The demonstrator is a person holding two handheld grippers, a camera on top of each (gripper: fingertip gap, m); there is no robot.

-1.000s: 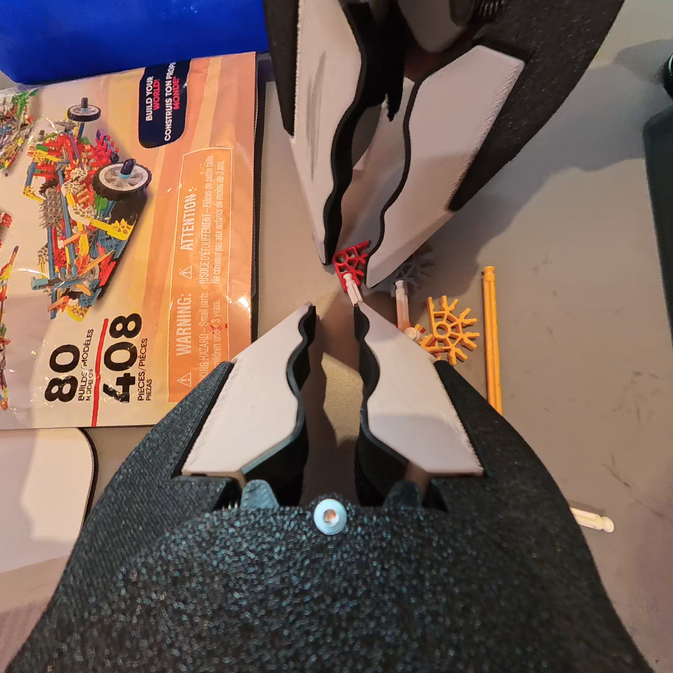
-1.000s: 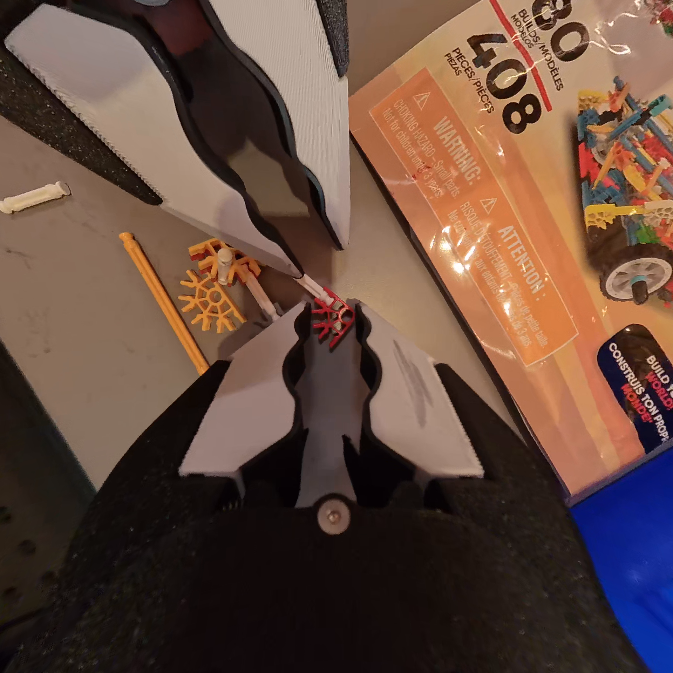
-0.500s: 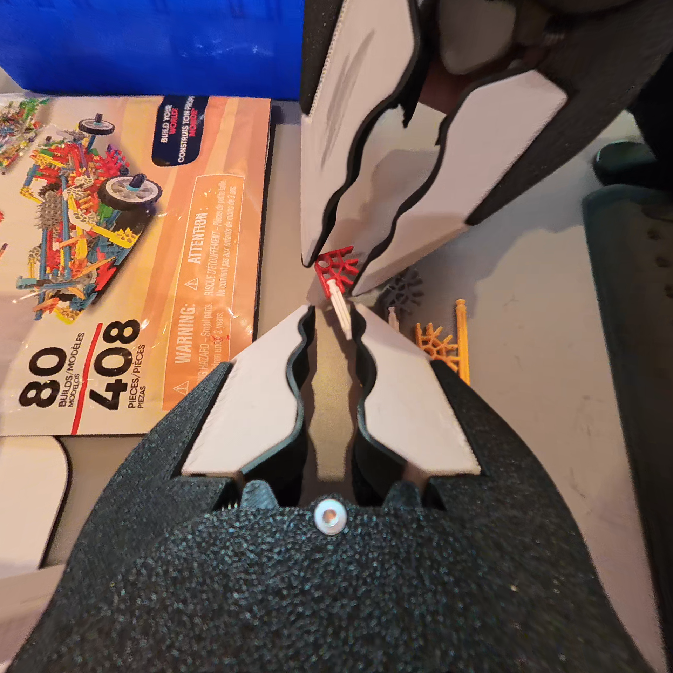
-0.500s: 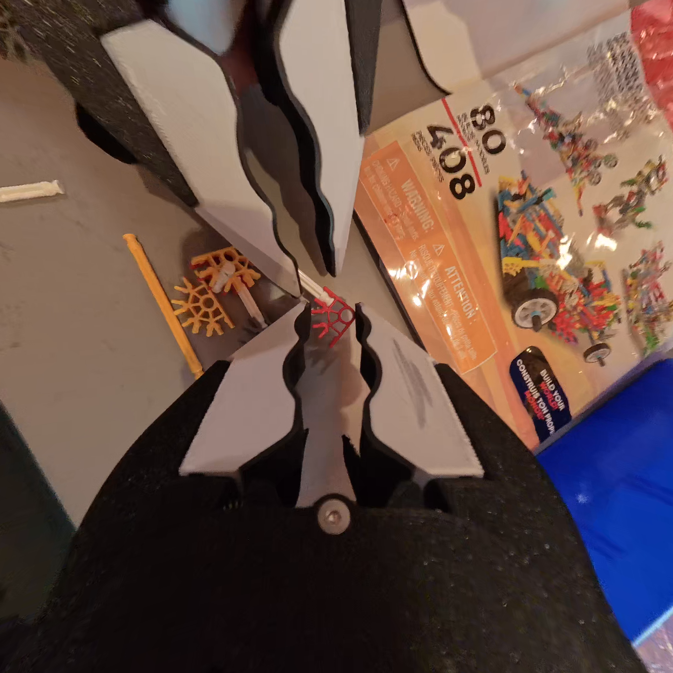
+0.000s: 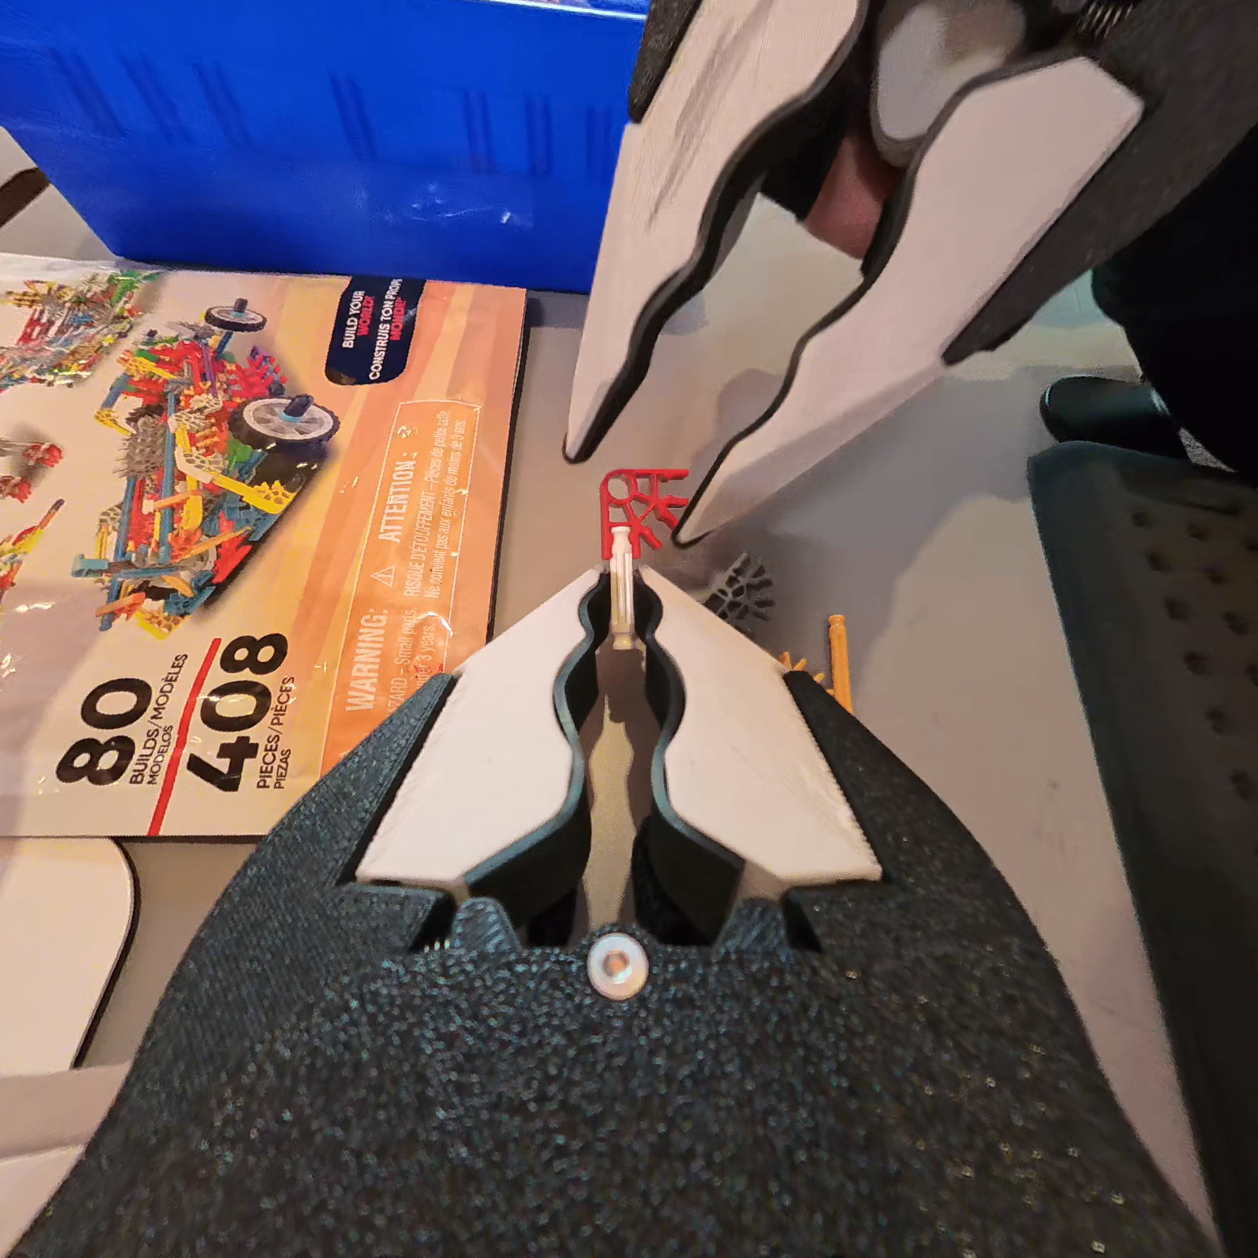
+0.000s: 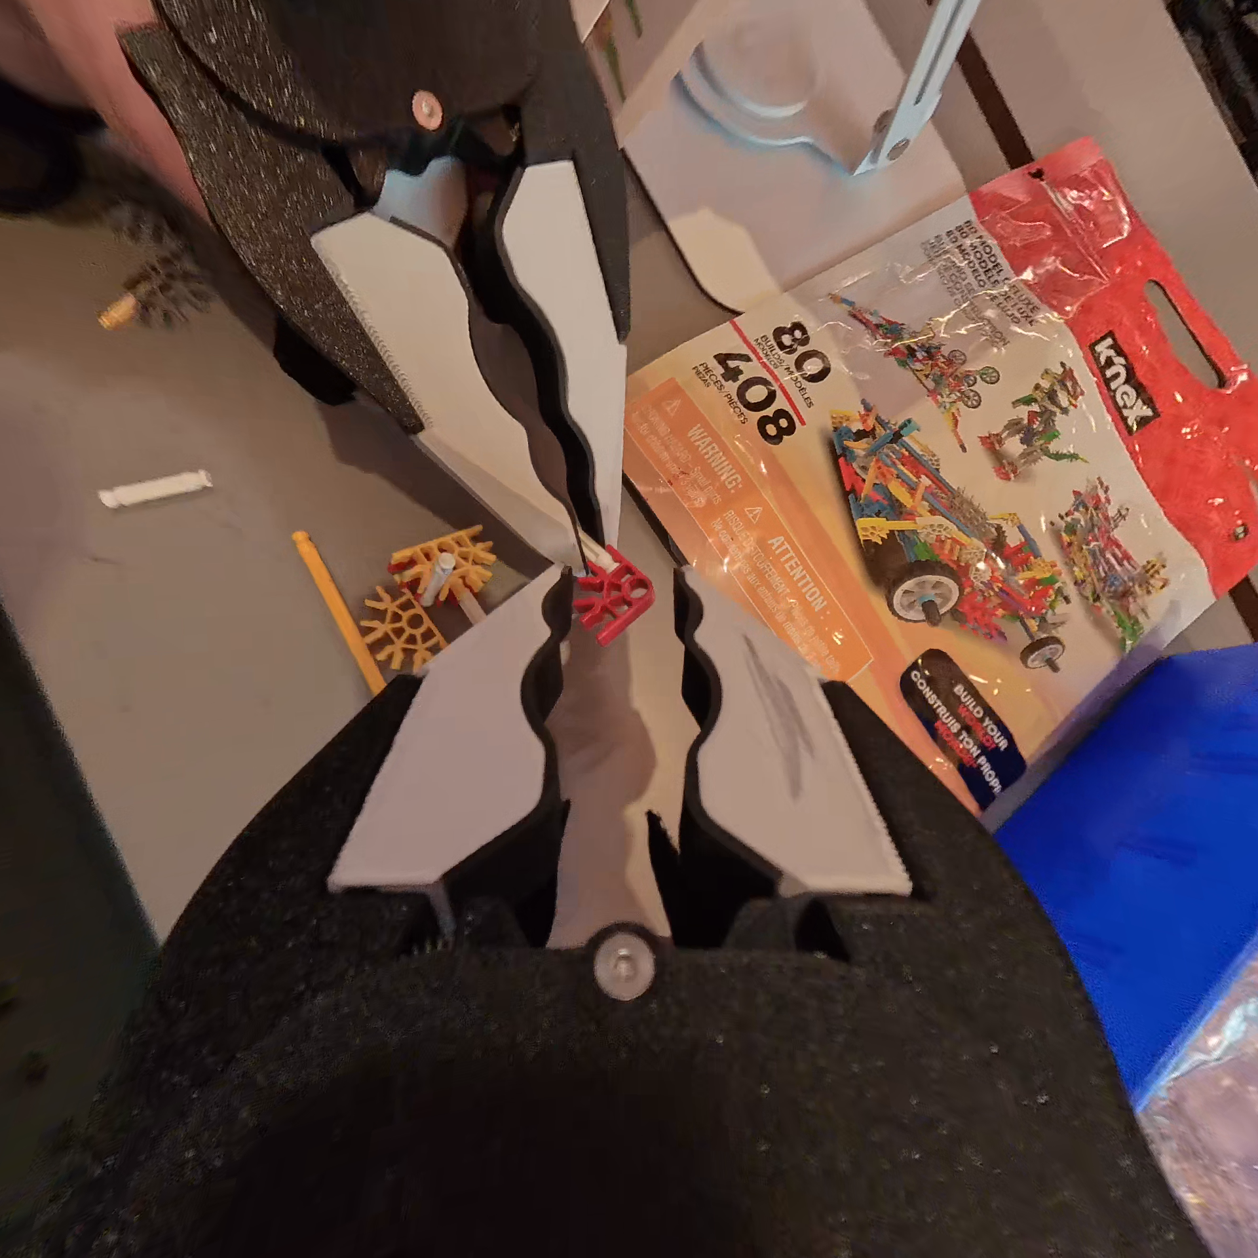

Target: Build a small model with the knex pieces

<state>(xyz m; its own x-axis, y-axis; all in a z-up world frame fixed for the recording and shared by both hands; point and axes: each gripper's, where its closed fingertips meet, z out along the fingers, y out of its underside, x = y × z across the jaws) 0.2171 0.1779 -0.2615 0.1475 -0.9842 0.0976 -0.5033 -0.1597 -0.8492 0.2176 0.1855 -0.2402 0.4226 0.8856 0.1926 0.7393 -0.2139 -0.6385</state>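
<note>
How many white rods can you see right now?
3. One white rod is pinched in the left gripper, plugged into the red connector. One lies alone on the table. One stands in the yellow connectors. Others may be hidden behind the grippers.

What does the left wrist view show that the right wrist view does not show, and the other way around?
Only the left wrist view: a dark grey connector lying on the table, and the white rod's full length pinched in the left gripper.

Only the right wrist view: a loose white rod, the bag's red handle strip, and the two orange connectors entirely.

Both: the red connector on the rod's tip, the right gripper with jaws apart around it, the printed bag, the blue bin and the orange rod.
</note>
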